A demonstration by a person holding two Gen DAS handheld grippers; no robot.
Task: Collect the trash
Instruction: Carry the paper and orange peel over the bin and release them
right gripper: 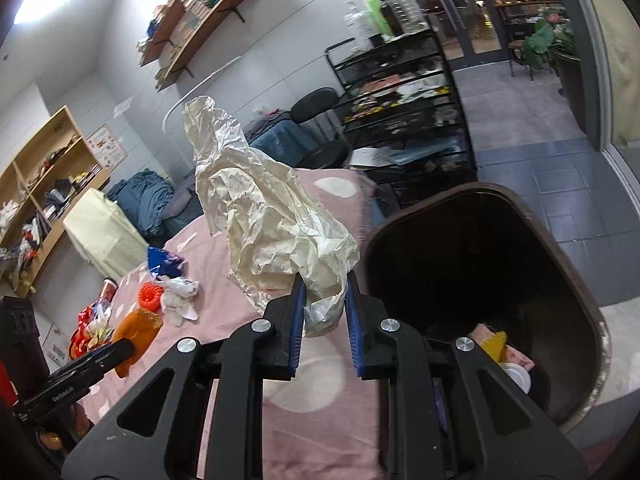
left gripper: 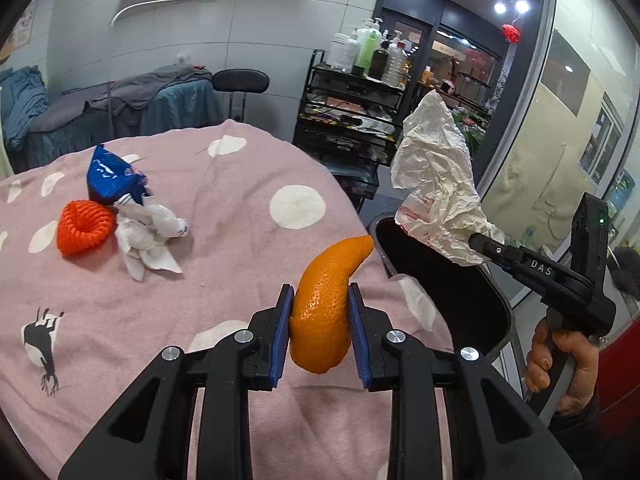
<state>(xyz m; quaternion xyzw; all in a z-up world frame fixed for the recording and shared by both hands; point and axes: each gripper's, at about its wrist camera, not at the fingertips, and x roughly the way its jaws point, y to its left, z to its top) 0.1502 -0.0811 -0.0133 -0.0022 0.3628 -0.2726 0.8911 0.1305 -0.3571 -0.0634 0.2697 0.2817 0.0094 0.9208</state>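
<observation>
Bin [right gripper: 592, 304] mouth lies just right of both my loads: right fingers [right gripper: 324, 312], clenched on crumpled paper [right gripper: 276, 216], sit nearest its rim; left fingers [left gripper: 320, 320] grip upright orange peel [left gripper: 326, 300] over the bed [left gripper: 224, 208].

Curved piece of citrus peel [left gripper: 326, 304]: bright orange, pitted skin.
Crumpled paper wrapper [left gripper: 436, 184]: off-white.
Cotton bedcover [left gripper: 224, 208]: dusty pink, white dots, black-and-white cow print at lower left.
Foam net sleeve [left gripper: 85, 227]: orange-red.
Glossy foil packet [left gripper: 112, 178]: deep blue.
Plastic trash bin [right gripper: 520, 248]: dark brown.
Gripper pads [left gripper: 280, 332]: blue.
</observation>
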